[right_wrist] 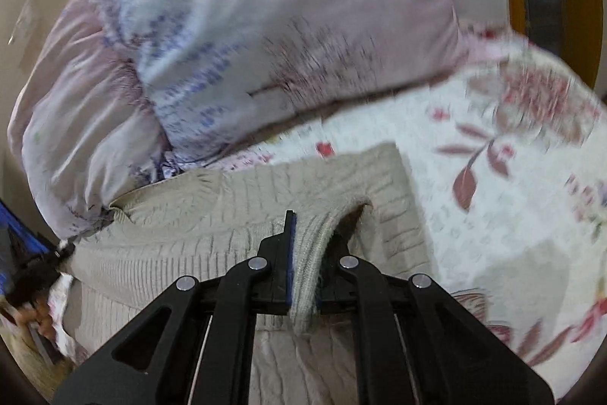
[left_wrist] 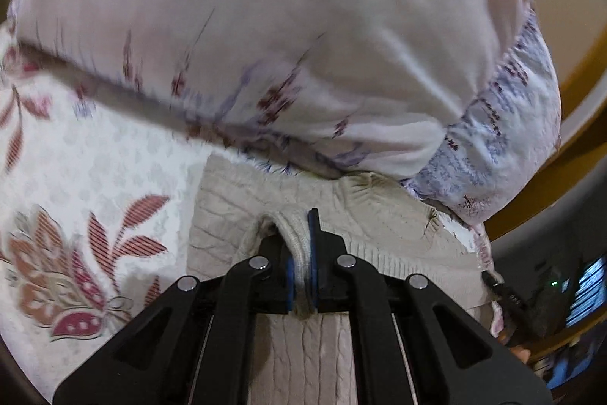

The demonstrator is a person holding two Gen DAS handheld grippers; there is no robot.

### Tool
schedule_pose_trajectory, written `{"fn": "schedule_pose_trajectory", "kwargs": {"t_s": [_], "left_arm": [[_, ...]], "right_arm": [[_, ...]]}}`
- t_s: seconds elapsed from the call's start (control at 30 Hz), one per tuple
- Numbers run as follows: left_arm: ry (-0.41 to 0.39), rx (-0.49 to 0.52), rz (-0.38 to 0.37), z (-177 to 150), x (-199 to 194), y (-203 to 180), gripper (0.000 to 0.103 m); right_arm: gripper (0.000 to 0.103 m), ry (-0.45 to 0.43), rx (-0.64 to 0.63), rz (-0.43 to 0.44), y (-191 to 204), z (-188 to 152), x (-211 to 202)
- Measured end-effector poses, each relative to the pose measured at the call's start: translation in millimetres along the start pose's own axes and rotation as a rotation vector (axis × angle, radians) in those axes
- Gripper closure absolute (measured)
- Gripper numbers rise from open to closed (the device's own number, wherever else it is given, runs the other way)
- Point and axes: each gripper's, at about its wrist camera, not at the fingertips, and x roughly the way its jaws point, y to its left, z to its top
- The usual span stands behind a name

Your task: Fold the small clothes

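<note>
A beige cable-knit sweater lies on a white bedspread with red flowers. My left gripper is shut on a pinched fold of the sweater's ribbed edge, which bulges up between its blue pads. In the right wrist view the same sweater spreads below the pillows, and my right gripper is shut on another ribbed fold of it. In the left wrist view the other gripper shows dark at the right edge of the knit. Both pictures are blurred by motion.
Pale floral pillows lie just beyond the sweater, seen again as pillows in the right wrist view. A wooden bed frame curves at the right. The flowered bedspread stretches to the side of the sweater.
</note>
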Motion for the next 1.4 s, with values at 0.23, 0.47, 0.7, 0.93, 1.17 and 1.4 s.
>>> {"fn": "schedule_pose_trajectory", "kwargs": {"t_s": [0.23, 0.47, 0.7, 0.93, 1.17, 1.4], "left_arm": [[0.039, -0.082, -0.078, 7, 14, 8, 0.090], [0.018, -0.163, -0.121, 17, 13, 10, 0.061], [-0.030, -0.064, -0.058, 9, -22, 6, 0.058], [-0.019, 0.035, 0.015, -15, -39, 6, 0.061], [0.044, 0.057, 0.048, -33, -24, 7, 0.077], [0.053, 0.076, 0.057, -38, -25, 9, 0.096]], "right_arm": [[0.066, 0.052, 0.201, 0.117, -16, 17, 19], [0.047, -0.004, 0.228, 0.173, -6, 35, 17], [0.047, -0.080, 0.109, 0.090, -12, 29, -26], [0.063, -0.018, 0.019, 0.026, -27, 7, -33], [0.080, 0.073, -0.062, -0.077, -32, -16, -13], [0.094, 0.038, -0.076, -0.071, -31, -19, -26]]}}
